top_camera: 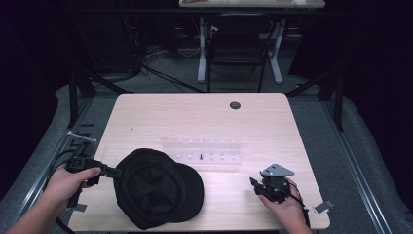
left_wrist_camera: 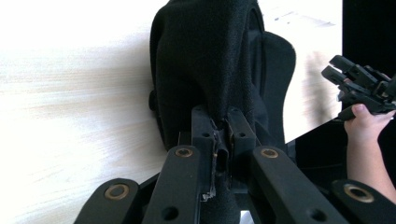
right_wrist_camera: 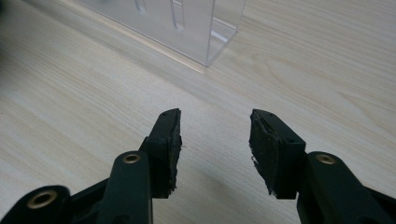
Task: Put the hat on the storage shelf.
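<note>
Where the left hand-held gripper (top_camera: 113,171) meets the black fabric baseball cap (top_camera: 158,188), its jaws are pressed together on a fold of the cap's rim, as the left gripper view shows with cloth (left_wrist_camera: 205,70) pinched between the two pads. One cap is present: soft, matte black, lying crown-down with its open inside facing up and seams radiating from the centre, the curved brim on the side away from that gripper. It rests on the pale wooden counter (top_camera: 204,117), directly ahead of the left gripper's jaws and between the two grippers. The right hand-held gripper (top_camera: 256,185) is held by the person's right hand (top_camera: 287,204) well apart from the cap, jaws spread wide with nothing between them; in the right gripper view (right_wrist_camera: 214,140) bare wood grain shows through the gap. One clear plastic rack with small slots (top_camera: 202,151) lies just beyond the cap, ahead of the right gripper (right_wrist_camera: 187,23). Two grippers, two hands, one cap, one rack.
</note>
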Available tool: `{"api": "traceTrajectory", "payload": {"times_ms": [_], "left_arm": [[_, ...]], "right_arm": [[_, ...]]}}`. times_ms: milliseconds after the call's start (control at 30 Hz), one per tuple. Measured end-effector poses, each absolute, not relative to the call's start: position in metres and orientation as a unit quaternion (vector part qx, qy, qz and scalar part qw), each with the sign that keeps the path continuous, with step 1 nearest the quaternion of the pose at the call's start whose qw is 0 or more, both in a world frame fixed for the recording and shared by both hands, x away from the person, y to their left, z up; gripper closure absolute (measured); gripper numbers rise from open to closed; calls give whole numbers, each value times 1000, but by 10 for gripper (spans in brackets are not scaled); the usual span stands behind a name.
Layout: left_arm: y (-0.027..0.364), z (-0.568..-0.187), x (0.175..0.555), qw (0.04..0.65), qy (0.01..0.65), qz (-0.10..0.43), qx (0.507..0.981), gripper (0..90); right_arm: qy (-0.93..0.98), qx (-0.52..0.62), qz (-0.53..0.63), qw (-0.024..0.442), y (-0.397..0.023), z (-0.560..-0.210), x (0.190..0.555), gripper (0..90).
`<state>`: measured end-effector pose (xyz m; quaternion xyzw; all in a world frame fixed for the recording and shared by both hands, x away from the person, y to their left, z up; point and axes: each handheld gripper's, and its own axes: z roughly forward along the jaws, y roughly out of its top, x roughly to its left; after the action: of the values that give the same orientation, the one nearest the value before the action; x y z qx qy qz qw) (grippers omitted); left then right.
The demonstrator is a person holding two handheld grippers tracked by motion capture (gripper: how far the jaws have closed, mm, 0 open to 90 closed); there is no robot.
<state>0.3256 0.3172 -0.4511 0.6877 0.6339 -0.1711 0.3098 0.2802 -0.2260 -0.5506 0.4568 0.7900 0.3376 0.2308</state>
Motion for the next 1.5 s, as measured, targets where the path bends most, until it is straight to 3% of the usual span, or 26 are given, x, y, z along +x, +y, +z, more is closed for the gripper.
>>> {"api": "traceTrajectory", "payload": {"times_ms": [1500], "left_arm": [[309, -399, 327, 354, 613, -196, 678, 855]], "right_arm": [[790, 457, 339, 230, -226, -551, 280, 532]]}}
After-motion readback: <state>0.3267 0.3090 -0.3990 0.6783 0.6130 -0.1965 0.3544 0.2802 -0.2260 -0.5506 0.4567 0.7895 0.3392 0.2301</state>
